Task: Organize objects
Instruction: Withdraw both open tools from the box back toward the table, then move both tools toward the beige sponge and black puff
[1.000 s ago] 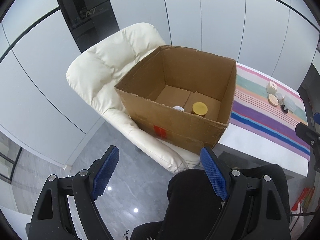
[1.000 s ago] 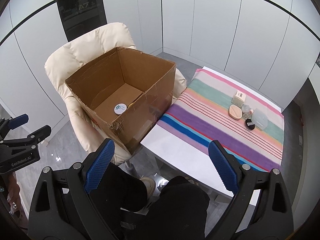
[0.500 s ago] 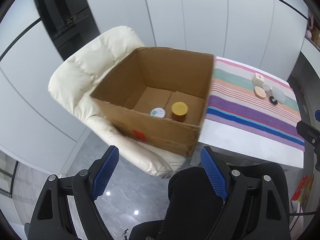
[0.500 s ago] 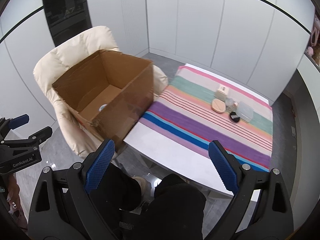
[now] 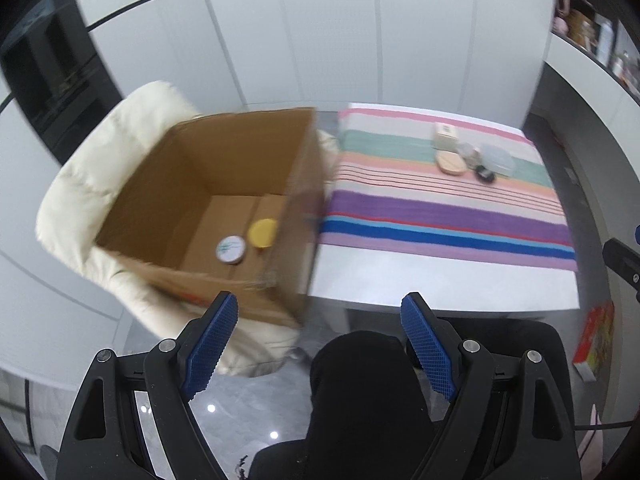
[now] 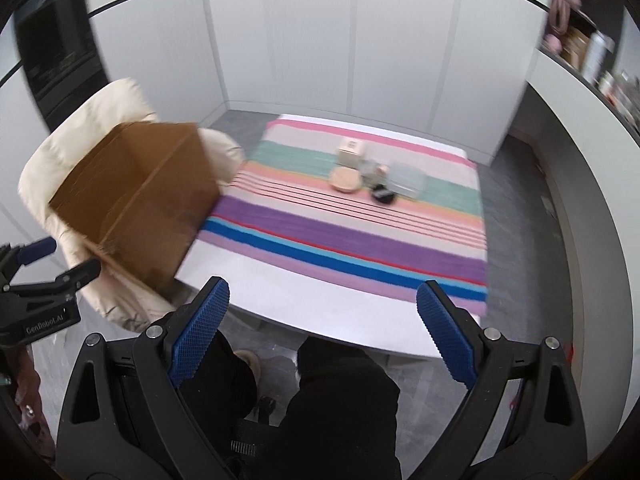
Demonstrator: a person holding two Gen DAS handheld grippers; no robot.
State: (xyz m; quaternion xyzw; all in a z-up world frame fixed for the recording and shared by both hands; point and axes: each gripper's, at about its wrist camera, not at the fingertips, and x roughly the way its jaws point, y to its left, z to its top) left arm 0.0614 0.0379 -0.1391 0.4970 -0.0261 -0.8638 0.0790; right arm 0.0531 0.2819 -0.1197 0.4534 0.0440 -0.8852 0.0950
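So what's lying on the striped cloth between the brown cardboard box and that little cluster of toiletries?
Nothing: in the right wrist view, the striped cloth is bare between the brown cardboard box and the cluster of toiletries.

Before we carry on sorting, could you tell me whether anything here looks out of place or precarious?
The cardboard box sits on a cream armchair rather than the table, resting tilted on the soft cushion. Its near rim looks creased. Otherwise nothing appears spilled.

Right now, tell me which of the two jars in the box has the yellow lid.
The jar nearer the box's table-side wall; the other jar has a white patterned lid.
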